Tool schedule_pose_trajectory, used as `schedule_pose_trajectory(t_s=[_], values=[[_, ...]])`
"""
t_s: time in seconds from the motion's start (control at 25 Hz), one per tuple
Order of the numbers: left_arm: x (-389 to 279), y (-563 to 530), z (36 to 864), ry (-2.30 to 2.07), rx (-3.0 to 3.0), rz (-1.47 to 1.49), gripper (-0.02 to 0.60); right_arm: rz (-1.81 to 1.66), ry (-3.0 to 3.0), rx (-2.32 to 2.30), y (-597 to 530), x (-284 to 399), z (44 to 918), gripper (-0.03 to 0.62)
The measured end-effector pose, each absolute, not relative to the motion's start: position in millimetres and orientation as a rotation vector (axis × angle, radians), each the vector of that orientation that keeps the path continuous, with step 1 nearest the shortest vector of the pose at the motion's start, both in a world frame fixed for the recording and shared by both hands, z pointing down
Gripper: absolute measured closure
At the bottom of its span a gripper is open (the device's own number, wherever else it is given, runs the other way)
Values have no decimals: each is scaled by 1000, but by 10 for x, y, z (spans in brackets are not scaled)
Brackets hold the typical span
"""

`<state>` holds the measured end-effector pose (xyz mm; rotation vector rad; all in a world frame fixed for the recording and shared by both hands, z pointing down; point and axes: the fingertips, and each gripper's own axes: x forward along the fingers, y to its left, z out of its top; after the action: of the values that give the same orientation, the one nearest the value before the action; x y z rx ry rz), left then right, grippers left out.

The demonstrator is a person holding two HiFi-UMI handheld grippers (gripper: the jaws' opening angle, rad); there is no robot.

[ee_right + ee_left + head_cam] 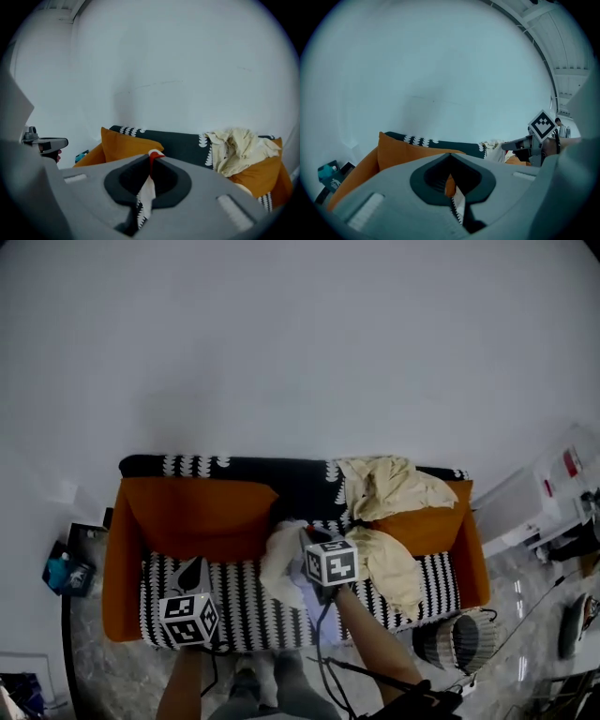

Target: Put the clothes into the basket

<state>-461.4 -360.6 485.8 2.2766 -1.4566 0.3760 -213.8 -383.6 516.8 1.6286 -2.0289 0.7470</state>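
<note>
My right gripper (305, 536) is shut on a white garment (279, 564) that hangs from it above the sofa seat. In the right gripper view the jaws (152, 155) meet on a red and white edge of that cloth. A cream heap of clothes (389, 486) lies over the sofa's back at the right, and a second cream piece (394, 568) is on the seat below it. The striped basket (457, 641) stands on the floor off the sofa's right front corner. My left gripper (195, 568) hovers over the left seat, shut and empty (450, 157).
The sofa (234, 601) has a black and white striped seat, with an orange cushion (202, 517) at the back left. White boxes (548, 493) stand at the far right. A blue object (66, 570) lies on the floor at the left. Cables trail near my legs.
</note>
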Motion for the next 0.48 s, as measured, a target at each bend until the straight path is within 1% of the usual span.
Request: schedule_pose_trajectory(t_s=[0.28, 0.48], values=[[-4534, -3500, 4388, -1366, 2409, 331, 578, 667, -2032, 1824, -3493, -2078, 4411, 585], [-4329, -3383, 4146, -1252, 2500, 335, 578, 608, -1968, 1932, -3203, -1953, 4006, 585]])
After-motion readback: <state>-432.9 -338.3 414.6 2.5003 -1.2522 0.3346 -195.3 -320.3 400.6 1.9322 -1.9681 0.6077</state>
